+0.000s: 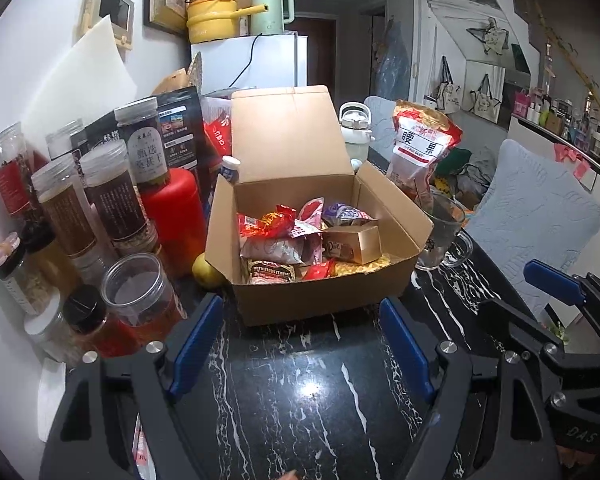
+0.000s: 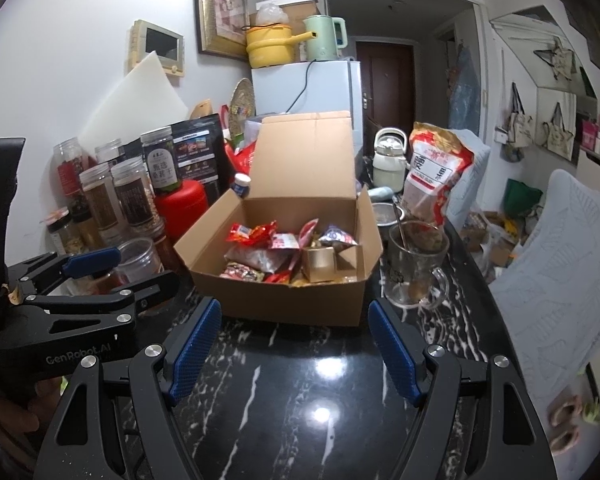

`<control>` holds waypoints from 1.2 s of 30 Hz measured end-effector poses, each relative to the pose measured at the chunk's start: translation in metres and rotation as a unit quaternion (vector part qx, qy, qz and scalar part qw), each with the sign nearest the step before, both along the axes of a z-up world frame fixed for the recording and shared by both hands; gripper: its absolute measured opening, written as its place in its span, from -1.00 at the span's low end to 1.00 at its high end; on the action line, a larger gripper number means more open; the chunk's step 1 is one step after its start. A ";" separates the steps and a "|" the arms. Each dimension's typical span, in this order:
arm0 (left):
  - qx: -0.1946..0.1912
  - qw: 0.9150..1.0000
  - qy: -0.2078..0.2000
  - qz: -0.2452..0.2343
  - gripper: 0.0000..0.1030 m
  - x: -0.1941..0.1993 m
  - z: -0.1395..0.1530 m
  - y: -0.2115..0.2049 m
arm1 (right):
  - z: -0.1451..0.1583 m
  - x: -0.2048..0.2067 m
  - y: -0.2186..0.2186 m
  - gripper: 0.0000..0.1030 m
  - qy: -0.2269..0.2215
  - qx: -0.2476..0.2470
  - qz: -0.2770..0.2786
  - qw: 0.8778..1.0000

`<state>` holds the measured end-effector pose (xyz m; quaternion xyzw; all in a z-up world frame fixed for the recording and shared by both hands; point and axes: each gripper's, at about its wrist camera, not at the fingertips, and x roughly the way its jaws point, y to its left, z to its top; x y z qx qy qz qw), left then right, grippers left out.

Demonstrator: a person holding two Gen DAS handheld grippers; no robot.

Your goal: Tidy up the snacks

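Both the left gripper (image 1: 300, 344) and right gripper (image 2: 294, 350) are released and empty; reaching the cardboard box (image 2: 288, 300) may tip the glass mug (image 2: 414, 272) just beside it.

You've got a black white-veined bench (image 2: 284, 392). Sitting on it: open box (image 2: 300, 300) mid-bench, glass mug (image 2: 414, 268) just right of it, cashew bag (image 2: 432, 176) behind the mug, white kettle (image 2: 388, 160) further back. Left of the box: jars (image 1: 112, 200), red canister (image 1: 172, 216), a lemon (image 1: 206, 274) touching the box corner.
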<state>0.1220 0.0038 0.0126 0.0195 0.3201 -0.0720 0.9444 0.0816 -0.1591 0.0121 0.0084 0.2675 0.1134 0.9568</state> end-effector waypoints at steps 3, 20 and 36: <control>0.001 1.000 0.002 0.004 0.56 0.002 -0.001 0.001 | -0.001 0.000 -0.001 0.49 0.001 -0.002 -0.002 1.000; -0.001 1.000 0.020 -0.004 0.56 0.006 -0.004 -0.001 | -0.005 0.005 -0.004 0.49 0.007 0.000 -0.006 1.000; 0.003 1.000 0.023 -0.008 0.56 0.006 -0.005 -0.004 | -0.009 0.005 -0.004 0.49 0.010 -0.001 -0.007 1.000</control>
